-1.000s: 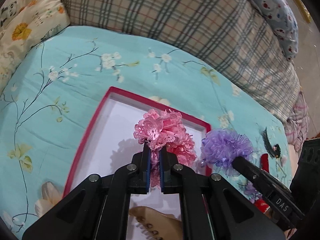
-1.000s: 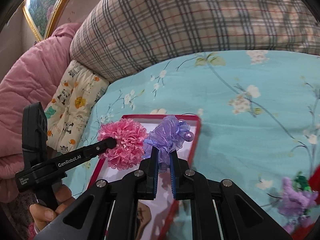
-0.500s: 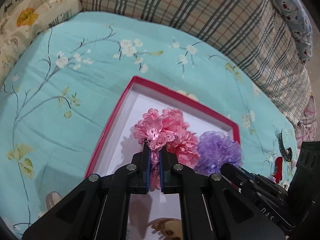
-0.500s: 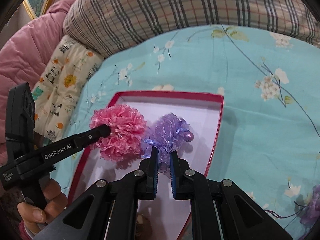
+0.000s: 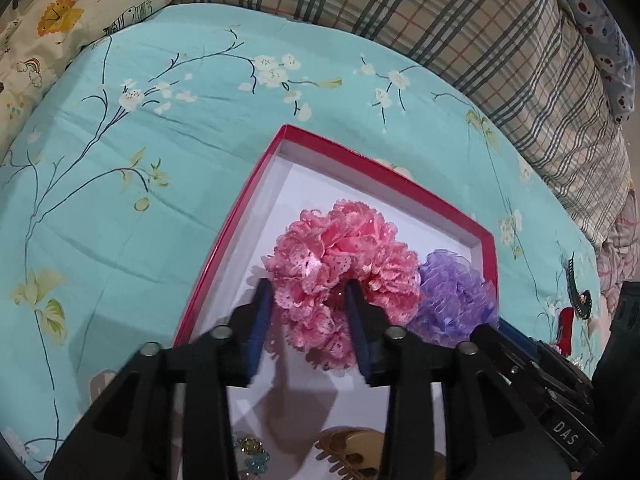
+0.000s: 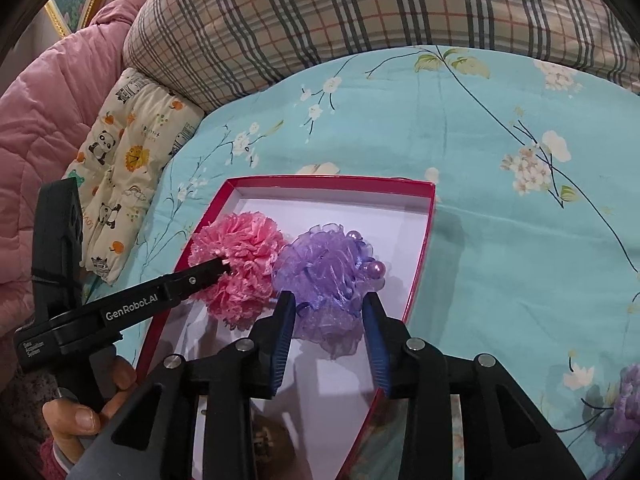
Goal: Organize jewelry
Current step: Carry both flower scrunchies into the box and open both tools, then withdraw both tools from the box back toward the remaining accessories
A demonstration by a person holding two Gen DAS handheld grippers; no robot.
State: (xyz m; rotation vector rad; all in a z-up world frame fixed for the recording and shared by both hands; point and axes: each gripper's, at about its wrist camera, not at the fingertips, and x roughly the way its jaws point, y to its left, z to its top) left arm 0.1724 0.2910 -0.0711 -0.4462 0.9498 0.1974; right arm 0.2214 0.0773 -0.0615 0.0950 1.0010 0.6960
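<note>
A red-rimmed box with a white floor (image 5: 240,216) (image 6: 420,264) lies on the teal floral bedspread. A pink lace flower scrunchie (image 5: 340,256) (image 6: 240,260) rests inside it, with a purple organza scrunchie with pearl beads (image 5: 452,296) (image 6: 328,276) right beside it. My left gripper (image 5: 310,292) is open, its fingers either side of the pink scrunchie. My right gripper (image 6: 329,304) is open, its fingers either side of the purple one.
A tan hair claw (image 5: 352,452) and a small jeweled clip (image 5: 250,454) lie at the box's near end. More accessories (image 5: 572,308) (image 6: 628,408) lie on the bedspread to the right. A plaid pillow (image 6: 360,20) and a cartoon-print cushion (image 6: 124,184) border the bed.
Both grippers lowered their scrunchies into the box and then opened; the pink and purple scrunchies now rest on the box floor, released.
</note>
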